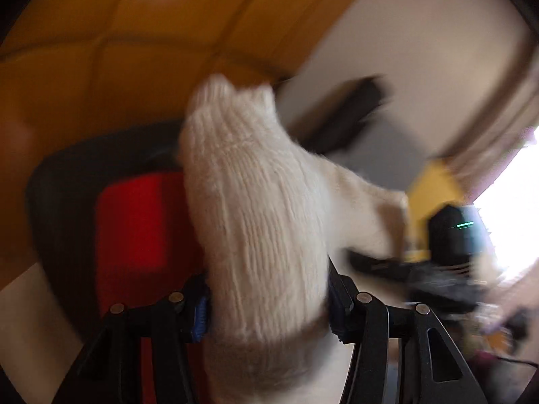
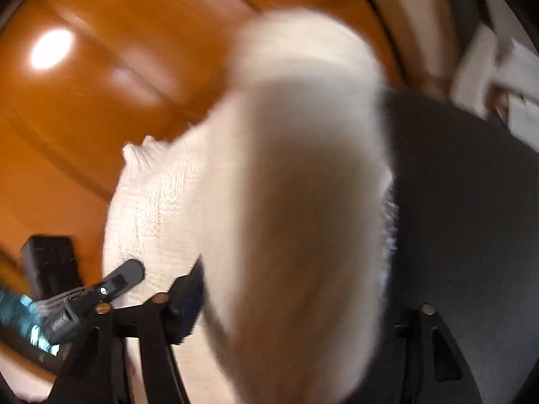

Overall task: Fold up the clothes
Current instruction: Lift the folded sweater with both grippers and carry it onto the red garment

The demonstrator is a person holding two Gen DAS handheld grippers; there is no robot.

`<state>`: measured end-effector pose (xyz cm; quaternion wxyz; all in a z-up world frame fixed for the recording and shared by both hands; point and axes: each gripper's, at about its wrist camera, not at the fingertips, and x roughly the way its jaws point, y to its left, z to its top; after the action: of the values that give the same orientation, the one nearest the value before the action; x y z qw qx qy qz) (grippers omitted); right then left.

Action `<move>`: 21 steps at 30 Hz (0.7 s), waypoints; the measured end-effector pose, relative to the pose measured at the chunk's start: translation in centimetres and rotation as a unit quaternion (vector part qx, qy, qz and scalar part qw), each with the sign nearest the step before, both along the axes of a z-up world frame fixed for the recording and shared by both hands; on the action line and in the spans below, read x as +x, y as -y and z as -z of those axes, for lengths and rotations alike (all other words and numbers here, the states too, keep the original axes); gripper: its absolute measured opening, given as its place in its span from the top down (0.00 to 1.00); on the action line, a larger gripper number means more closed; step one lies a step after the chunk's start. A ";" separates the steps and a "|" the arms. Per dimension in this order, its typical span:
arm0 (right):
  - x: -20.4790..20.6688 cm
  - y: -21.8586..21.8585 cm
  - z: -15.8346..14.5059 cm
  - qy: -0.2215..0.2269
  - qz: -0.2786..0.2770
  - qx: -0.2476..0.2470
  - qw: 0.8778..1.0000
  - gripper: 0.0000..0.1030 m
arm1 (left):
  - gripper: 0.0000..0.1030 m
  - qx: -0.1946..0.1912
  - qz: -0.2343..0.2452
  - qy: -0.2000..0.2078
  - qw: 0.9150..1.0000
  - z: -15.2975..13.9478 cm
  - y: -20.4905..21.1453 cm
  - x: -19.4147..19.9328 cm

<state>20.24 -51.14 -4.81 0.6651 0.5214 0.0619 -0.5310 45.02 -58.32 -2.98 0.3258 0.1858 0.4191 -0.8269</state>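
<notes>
A white knitted garment [image 1: 256,222] stands up between my left gripper's [image 1: 269,309] black fingers, which are shut on it; its ribbed edge points up and away. In the right wrist view the same white knit [image 2: 286,202] fills the middle, blurred, bunched between my right gripper's [image 2: 289,303] fingers, which are shut on it. The left finger [image 2: 188,299] shows; the right one is mostly hidden by cloth. The other gripper [image 2: 114,282] touches the knit at lower left. Both views are motion-blurred.
A black chair with a red back [image 1: 134,222] stands behind the garment. Orange wooden panels [image 1: 101,67] and a white wall [image 1: 421,67] lie beyond. The right gripper [image 1: 451,235] shows at right. A dark grey surface [image 2: 471,219] is on the right.
</notes>
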 end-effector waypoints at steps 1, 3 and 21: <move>-0.5 0.4 1.1 0.025 0.011 -0.006 1.000 0.10 | 0.43 0.011 -0.004 -0.030 0.999 0.5 0.5 0.9; -1.1 0.3 1.7 0.050 0.014 -0.015 0.999 0.07 | 0.44 0.002 0.000 -0.039 0.999 0.1 -0.2 1.6; 5.9 -9.6 -7.6 -0.248 -0.039 -0.173 0.952 0.10 | 0.17 -0.177 0.020 0.011 0.984 -11.3 -7.0 0.7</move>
<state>26.14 -41.50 2.80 0.7291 0.2476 0.1521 -0.6196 45.75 -51.33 8.31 0.3413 0.1431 0.2587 -0.8923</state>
